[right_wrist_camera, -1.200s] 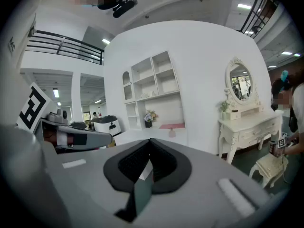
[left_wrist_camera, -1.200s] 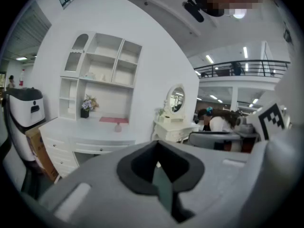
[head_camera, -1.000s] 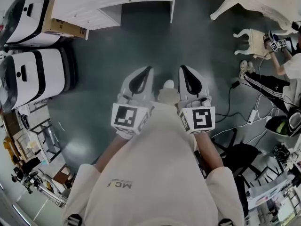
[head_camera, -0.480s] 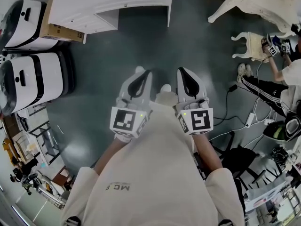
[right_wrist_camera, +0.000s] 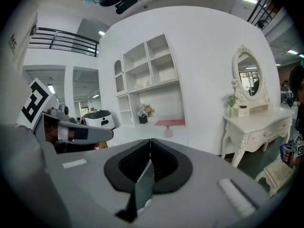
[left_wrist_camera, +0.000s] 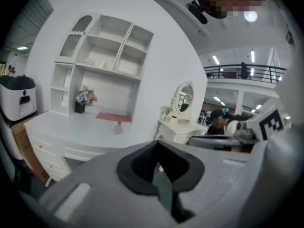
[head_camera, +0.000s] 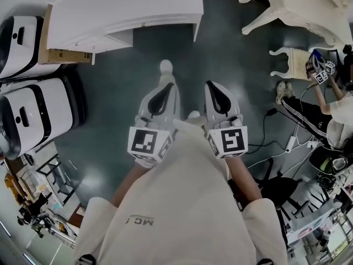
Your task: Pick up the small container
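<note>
Left gripper [left_wrist_camera: 159, 161], right gripper [right_wrist_camera: 149, 152]: jaws closed, holding nothing. Shown plainly in gripper views, not from the head: small container [left_wrist_camera: 118, 127] upright on desk [left_wrist_camera: 66, 129].

The only print that can be read is on the person's light shirt [head_camera: 182, 203]. In the head view, small dark letters "MC" stand low on its front, followed by one more character, perhaps a "5", that is too small to settle. In the right gripper view the same "MC" shows on the shirt at the upper left edge. Above the shirt, the left marker cube [head_camera: 148, 141] and the right marker cube [head_camera: 229, 141] bear black-and-white square patterns, not letters. No print on the cardboard box [head_camera: 63, 55], far up-left of the shirt, can be read.
</note>
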Available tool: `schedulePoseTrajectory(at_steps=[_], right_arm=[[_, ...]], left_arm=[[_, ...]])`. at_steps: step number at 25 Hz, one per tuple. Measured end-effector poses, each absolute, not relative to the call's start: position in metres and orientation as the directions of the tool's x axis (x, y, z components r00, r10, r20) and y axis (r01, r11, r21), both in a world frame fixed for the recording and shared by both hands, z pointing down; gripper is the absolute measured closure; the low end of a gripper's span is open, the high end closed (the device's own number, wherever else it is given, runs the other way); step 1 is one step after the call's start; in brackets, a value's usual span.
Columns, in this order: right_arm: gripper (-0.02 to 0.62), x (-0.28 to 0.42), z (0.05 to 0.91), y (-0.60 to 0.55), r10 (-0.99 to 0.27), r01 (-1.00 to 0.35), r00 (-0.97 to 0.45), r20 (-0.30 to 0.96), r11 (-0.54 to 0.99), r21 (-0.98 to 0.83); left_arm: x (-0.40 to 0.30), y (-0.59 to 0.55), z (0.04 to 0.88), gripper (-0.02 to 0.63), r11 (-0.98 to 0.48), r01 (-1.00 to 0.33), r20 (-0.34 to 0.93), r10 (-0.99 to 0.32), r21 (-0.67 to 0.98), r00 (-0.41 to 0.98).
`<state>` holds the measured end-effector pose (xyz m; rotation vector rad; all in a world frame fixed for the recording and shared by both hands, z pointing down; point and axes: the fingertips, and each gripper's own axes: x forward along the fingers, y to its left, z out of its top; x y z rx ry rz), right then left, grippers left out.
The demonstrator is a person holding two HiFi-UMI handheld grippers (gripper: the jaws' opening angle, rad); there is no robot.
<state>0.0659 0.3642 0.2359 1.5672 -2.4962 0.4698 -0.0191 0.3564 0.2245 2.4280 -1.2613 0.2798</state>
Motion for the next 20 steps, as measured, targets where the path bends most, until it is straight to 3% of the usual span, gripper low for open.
schedulePoseTrajectory(at_steps=[12,20], right_arm=[[0.598,-0.016,0.255,0.087,-0.856,-0.924,-0.38,0.351,0.329,-0.196],[0.552,-0.056,0.26,-0.007,-0.854,-0.927,-0.375,0.359,0.344,-0.149]], left_arm=[[-0.096,0.067,0.242,0.606,-0.576,-0.771,0.406,-0.658,0.271,0.634],[-0.141,-0.024,0.251,0.606,-0.587,-0.751,0.405,-0.634,0.303,0.659]])
